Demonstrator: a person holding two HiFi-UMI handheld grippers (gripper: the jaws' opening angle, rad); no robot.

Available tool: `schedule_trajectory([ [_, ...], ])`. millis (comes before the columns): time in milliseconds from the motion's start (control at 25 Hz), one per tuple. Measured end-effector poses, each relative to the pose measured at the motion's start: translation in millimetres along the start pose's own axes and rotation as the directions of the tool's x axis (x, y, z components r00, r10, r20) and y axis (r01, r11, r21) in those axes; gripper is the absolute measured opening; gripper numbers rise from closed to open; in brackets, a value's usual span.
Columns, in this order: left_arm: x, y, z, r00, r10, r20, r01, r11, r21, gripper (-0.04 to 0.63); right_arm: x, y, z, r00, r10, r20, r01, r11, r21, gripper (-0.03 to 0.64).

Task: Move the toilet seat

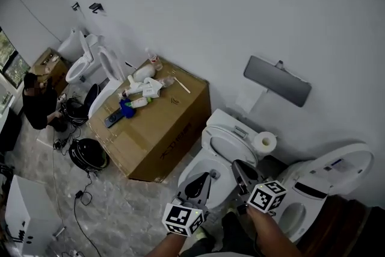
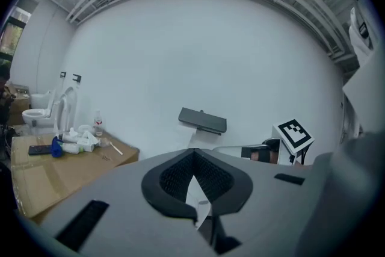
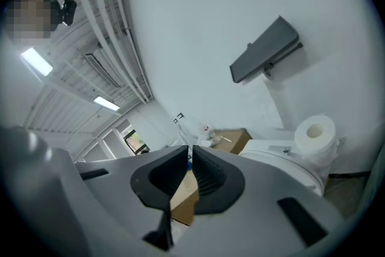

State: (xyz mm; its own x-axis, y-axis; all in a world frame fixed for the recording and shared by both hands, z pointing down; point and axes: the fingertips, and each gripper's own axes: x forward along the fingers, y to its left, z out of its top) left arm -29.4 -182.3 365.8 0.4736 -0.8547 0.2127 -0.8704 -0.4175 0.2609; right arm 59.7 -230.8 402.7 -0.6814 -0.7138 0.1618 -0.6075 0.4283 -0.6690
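A white toilet (image 1: 212,174) stands in the middle of the head view, its seat and lid (image 1: 225,144) raised against the tank (image 1: 236,126). My left gripper (image 1: 198,186) hangs over the bowl's left side; in the left gripper view its fingertips (image 2: 194,154) meet, with nothing seen between them. Over the bowl's right rim is my right gripper (image 1: 242,173). The right gripper view shows its jaws a narrow slit apart, nothing between them, pointing past the tank (image 3: 283,153) toward the wall.
A toilet paper roll (image 1: 264,143) sits on the tank. A second toilet (image 1: 328,174) stands close at the right, a large cardboard box (image 1: 159,129) with bottles at the left. A grey panel (image 1: 277,80) hangs on the wall. A person (image 1: 39,102) crouches far left among cables.
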Motion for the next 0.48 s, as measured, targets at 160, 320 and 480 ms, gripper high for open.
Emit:
schedule_trajectory([
  [160, -33, -1, 10, 1.000, -0.013, -0.004, 0.013, 1.000, -0.001, 0.008, -10, 57, -1, 0.999, 0.031, -0.014, -0.033, 0.985, -0.167, 0.028],
  [320, -69, 1, 22, 1.000, -0.021, 0.015, 0.020, 1.000, 0.018, 0.008, -19, 101, -16, 0.999, 0.024, -0.033, -0.033, 0.953, -0.300, 0.021],
  [480, -96, 4, 37, 0.999, 0.000, 0.033, -0.002, 0.999, 0.048, 0.008, -23, 135, -23, 0.999, 0.032, -0.035, -0.043, 0.930, -0.364, 0.015],
])
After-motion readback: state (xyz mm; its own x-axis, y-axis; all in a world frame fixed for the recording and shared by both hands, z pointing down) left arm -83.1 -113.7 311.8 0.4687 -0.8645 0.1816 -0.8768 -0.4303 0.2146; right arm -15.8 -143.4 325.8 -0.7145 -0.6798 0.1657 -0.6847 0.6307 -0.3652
